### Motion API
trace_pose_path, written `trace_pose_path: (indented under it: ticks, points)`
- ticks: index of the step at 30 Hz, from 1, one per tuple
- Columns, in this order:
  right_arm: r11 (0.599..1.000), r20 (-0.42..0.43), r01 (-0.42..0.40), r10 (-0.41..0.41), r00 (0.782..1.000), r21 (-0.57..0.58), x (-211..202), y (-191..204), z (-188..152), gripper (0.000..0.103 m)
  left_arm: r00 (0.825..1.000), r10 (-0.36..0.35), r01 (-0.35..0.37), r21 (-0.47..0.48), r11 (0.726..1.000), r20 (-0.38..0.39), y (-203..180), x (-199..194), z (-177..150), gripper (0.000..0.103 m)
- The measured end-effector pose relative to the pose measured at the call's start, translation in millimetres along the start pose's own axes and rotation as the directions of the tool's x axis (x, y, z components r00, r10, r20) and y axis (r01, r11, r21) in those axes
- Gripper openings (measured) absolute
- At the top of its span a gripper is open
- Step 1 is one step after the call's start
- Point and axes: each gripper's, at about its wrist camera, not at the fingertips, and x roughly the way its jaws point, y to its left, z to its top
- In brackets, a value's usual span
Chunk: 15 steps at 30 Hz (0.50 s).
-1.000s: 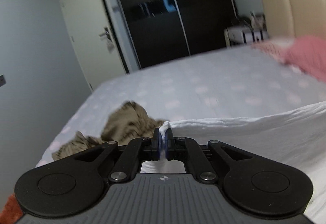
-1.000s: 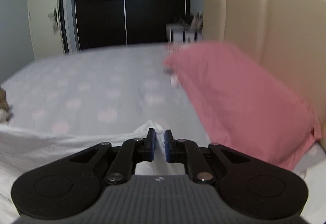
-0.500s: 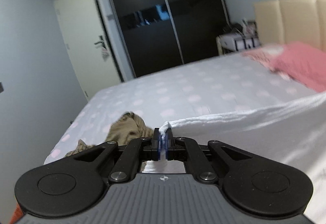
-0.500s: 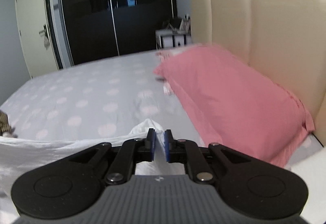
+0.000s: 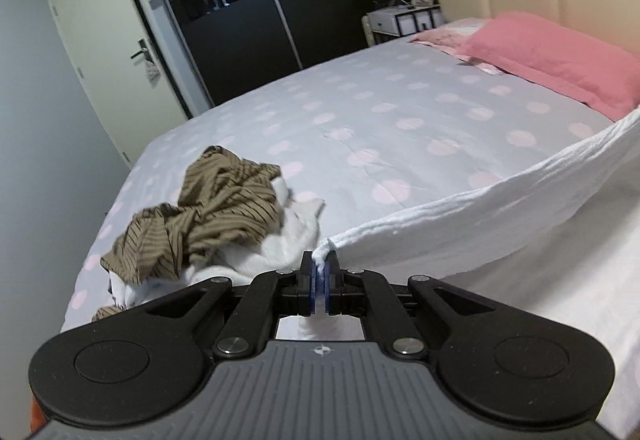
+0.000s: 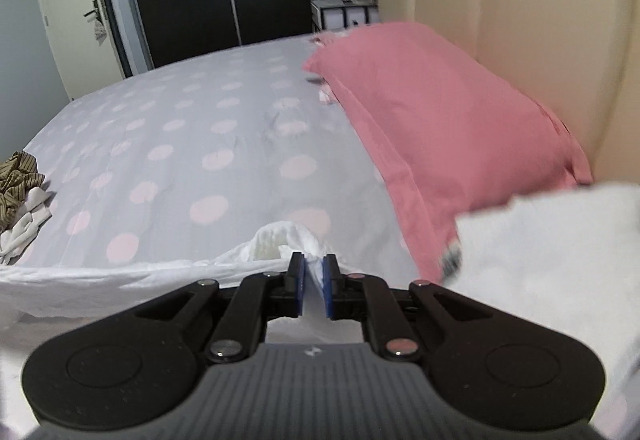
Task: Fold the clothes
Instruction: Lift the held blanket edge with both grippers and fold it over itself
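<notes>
From the left wrist we see our left gripper [image 5: 319, 282] pinched on a corner of the crinkled white cotton garment [image 5: 500, 216], its taut edge running off rightward; from the right wrist, our right gripper [image 6: 313, 286] clamps the opposite corner over the polka-dot bed sheet [image 6: 192, 128]

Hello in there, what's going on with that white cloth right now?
Left gripper and right gripper both shut on white garment, stretched above the bed. Striped clothes pile lies left. Nothing blocking.
</notes>
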Motion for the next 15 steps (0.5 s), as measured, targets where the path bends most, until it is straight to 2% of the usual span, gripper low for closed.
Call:
trace_pose_path:
  ticks: [4,7,11,15]
  points:
    - [0.999,-0.102,0.024,-0.021,0.995,0.029,-15,-12,-29,0.011,0.997,-0.041,0.046,0.076,0.996,-0.065,-21,-7,-20,0.002]
    - [0.998,-0.207,0.036,-0.024,0.978,0.052,-9,-22,-53,0.011,0.987,-0.065,0.084,0.128,0.988,-0.148,-37,1,-38,0.002]
    - [0.999,-0.333,0.051,-0.044,0.942,0.012,5,-27,-84,0.011,0.964,-0.077,0.13,0.199,0.971,-0.256,-58,14,-65,0.002]
    - [0.996,-0.432,0.048,-0.075,0.899,-0.073,24,-21,-110,0.011,0.945,-0.079,0.166,0.258,0.952,-0.317,-76,22,-85,0.002]
